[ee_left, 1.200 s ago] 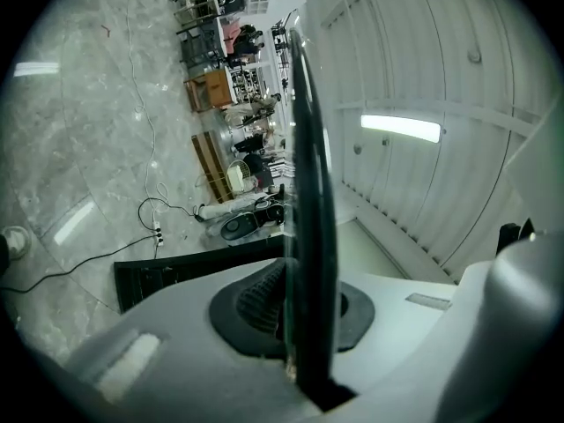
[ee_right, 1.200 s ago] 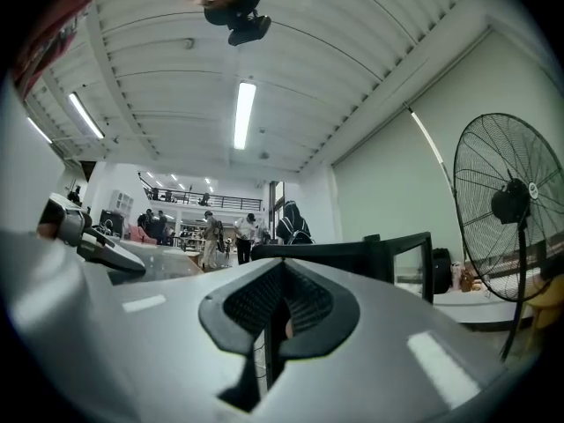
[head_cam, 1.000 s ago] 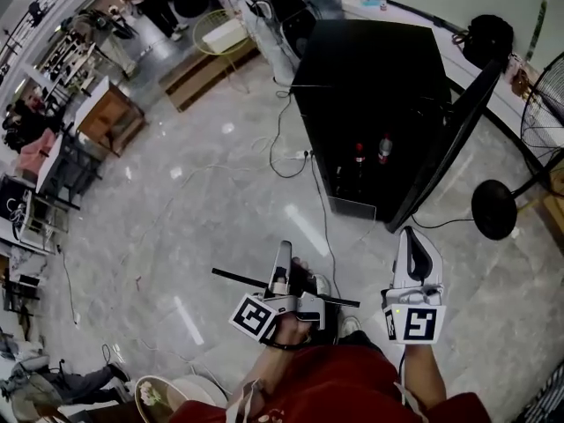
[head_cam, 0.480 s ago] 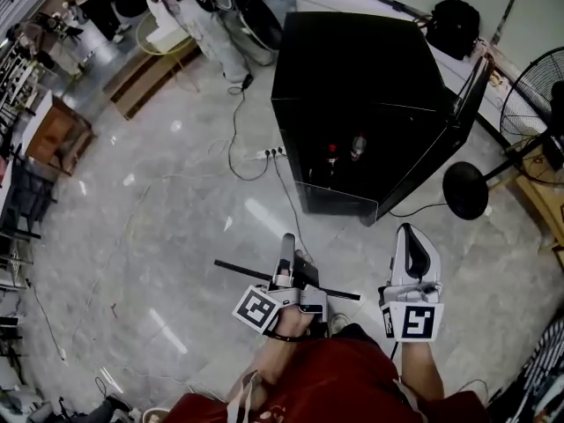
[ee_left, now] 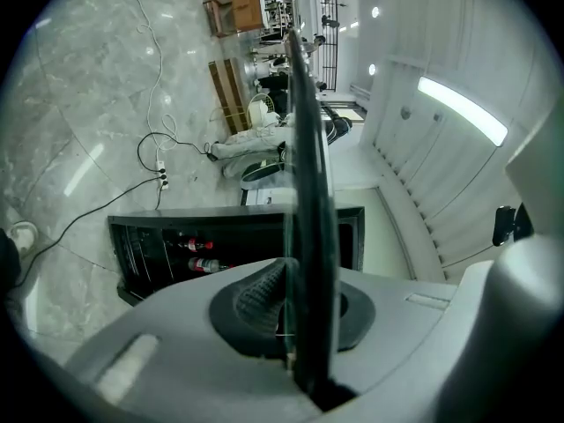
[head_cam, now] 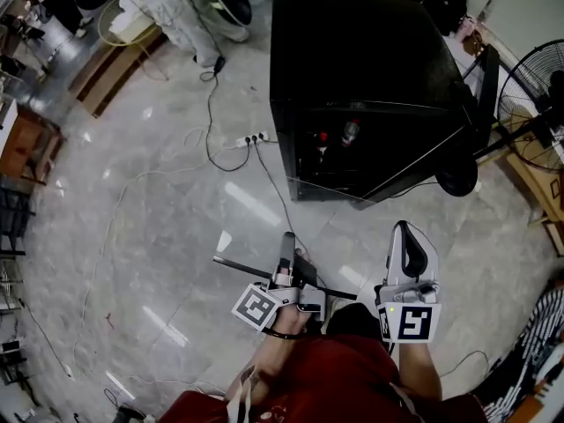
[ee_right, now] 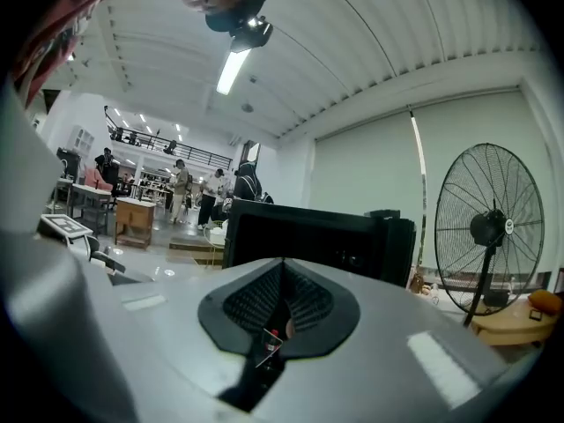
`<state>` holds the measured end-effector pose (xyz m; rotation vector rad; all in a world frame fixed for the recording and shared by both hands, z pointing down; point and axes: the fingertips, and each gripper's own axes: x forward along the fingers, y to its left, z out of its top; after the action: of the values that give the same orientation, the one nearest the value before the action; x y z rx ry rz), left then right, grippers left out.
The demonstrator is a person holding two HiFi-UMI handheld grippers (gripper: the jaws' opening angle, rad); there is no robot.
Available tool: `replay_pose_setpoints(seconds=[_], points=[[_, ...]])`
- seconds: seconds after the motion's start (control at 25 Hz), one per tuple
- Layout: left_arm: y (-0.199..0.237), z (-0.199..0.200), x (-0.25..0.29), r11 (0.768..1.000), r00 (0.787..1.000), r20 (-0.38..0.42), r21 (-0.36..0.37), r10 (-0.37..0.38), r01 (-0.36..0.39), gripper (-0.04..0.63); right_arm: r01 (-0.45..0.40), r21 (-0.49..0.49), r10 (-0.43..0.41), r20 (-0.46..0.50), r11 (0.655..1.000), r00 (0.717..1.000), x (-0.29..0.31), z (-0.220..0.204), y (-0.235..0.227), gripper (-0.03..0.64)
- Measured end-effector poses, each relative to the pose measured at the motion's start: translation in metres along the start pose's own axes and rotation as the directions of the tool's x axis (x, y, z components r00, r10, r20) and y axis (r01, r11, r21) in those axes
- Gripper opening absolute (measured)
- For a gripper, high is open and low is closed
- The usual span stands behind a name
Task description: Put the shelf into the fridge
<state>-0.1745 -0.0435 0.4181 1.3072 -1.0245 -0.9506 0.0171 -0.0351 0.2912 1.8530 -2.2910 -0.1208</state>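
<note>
Left gripper (ee_left: 300,315) is clamping the shelf (ee_left: 307,166), its jaws drawn almost together on the thin pane, which is showing edge-on in the left gripper view. In the head view the shelf's dark bar is lying crosswise in front of the person, over the floor and well apart from the fridge (head_cam: 352,51). Right gripper (ee_right: 280,302) is riding alongside with its jaws closed on nothing. The fridge is standing with its door (head_cam: 483,86) swung open at the right, and bottles (head_cam: 350,132) are showing low inside.

Judgement: the step in hand is bringing the shelf up to the opening. Doing it well is calling for keeping the pane flat, squaring its long edge to the cabinet front, and sliding it in above the bottles; the supports inside cannot be made out. A single grip is leaving the far end free to swing, so the free gripper is best employed steadying it. The cable (head_cam: 269,183) on the floor is warranting care underfoot.
</note>
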Motion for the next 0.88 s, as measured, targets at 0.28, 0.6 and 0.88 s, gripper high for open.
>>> replay_pose_setpoints(seconds=[0.28, 0.6, 0.88], points=[[0.05, -0.01, 0.015, 0.997, 0.996, -0.046, 0.008, 0.072, -0.072, 0.017, 0.032, 0.047, -0.028, -0.069, 0.998, 0.997, 0.014, -0.051, -0.005, 0.001], [0.093, -0.053, 0.017, 0.993, 0.991, -0.056, 0.008, 0.118, -0.118, 0.017, 0.008, 0.114, 0.004, -0.104, 0.993, 0.995, 0.019, -0.101, -0.038, 0.002], [0.129, -0.099, 0.041, 0.992, 0.992, -0.045, -0.007, 0.122, -0.122, 0.017, -0.079, 0.125, 0.093, -0.115, 0.989, 0.989, 0.036, -0.141, -0.056, 0.0]])
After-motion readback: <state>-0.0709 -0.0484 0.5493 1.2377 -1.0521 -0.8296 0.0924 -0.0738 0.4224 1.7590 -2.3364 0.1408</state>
